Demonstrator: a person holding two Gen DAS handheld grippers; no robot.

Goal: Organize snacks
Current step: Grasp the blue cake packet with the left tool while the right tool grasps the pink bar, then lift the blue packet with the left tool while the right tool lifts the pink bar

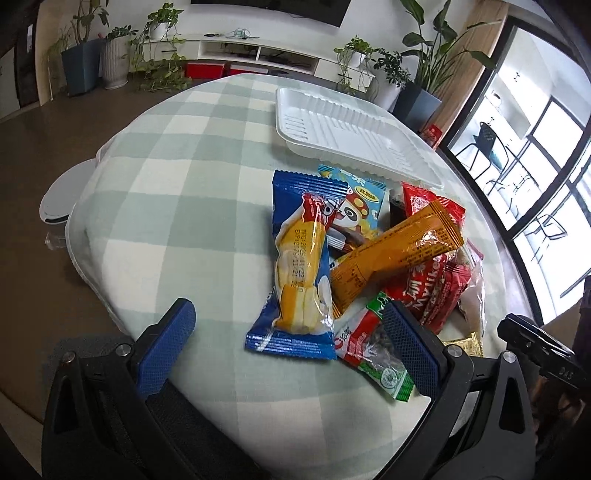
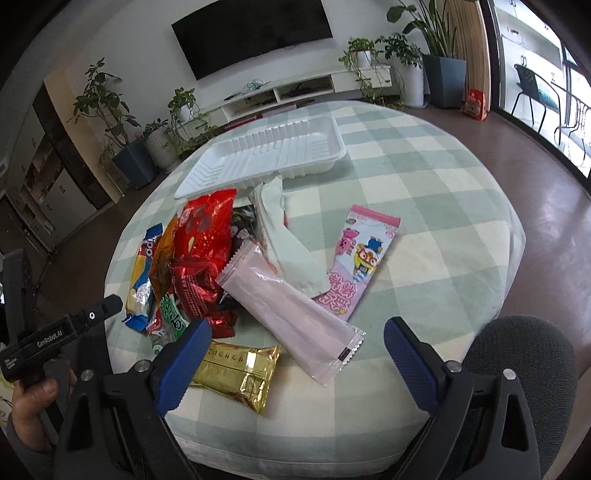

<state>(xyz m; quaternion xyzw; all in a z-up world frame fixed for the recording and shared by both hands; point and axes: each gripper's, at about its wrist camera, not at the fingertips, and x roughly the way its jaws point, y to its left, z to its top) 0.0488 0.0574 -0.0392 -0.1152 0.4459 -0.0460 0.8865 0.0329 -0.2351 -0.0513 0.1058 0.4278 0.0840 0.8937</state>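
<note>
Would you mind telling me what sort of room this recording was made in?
Most likely a home living room: a wall-mounted television above a low white media unit, with potted plants around it.

We cannot see most of the black packet (image 1: 396, 210) under the red wrapper (image 1: 424, 201) at one o'clock in the left wrist view. The gold packet (image 1: 467, 341) at four o'clock hides behind a finger. In the right view, the green packet (image 2: 171, 317) sits mostly buried at eight o'clock, its print unreadable.
</note>
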